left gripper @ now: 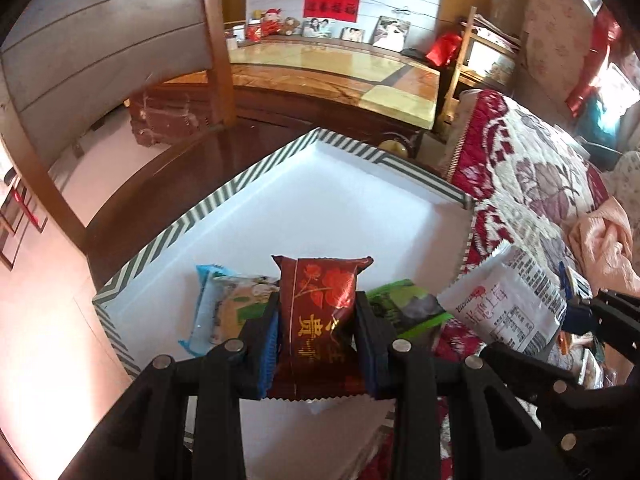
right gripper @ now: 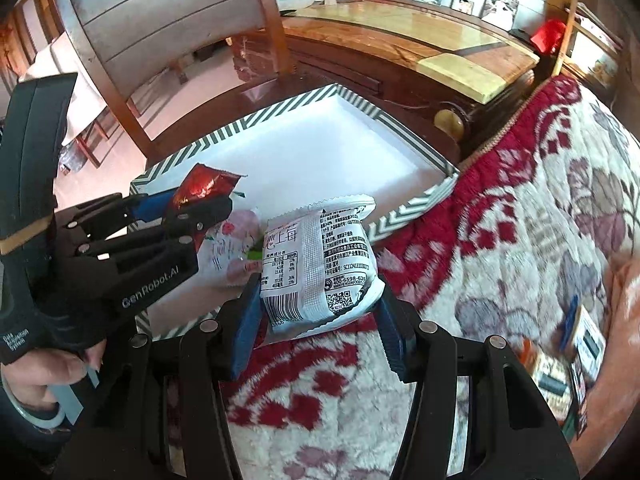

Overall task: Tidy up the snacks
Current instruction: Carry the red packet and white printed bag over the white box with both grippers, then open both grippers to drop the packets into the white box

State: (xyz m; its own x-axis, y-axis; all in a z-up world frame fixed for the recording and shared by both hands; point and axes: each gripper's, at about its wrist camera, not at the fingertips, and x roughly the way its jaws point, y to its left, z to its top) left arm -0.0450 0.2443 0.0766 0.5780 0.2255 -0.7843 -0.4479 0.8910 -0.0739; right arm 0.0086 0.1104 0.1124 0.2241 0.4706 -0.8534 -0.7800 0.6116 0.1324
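My left gripper (left gripper: 316,320) is shut on a dark red snack packet (left gripper: 318,312) with a gold and red leaf print, held upright over the near part of a white tray (left gripper: 320,208) with a grey-striped rim. Behind the packet, a pale blue packet (left gripper: 216,304) and a green packet (left gripper: 404,306) lie in the tray. My right gripper (right gripper: 318,300) is shut on a white packet (right gripper: 320,264) with black print and a barcode, near the tray's front edge (right gripper: 404,216). The left gripper (right gripper: 188,208) with its red packet (right gripper: 204,186) shows at the left of the right wrist view.
The tray rests beside a red-and-white flowered quilt (right gripper: 500,220). More small snack packets (right gripper: 576,344) lie on the quilt at the right. A wooden chair (right gripper: 160,24) stands behind the tray, and a polished wooden table (left gripper: 320,68) beyond it.
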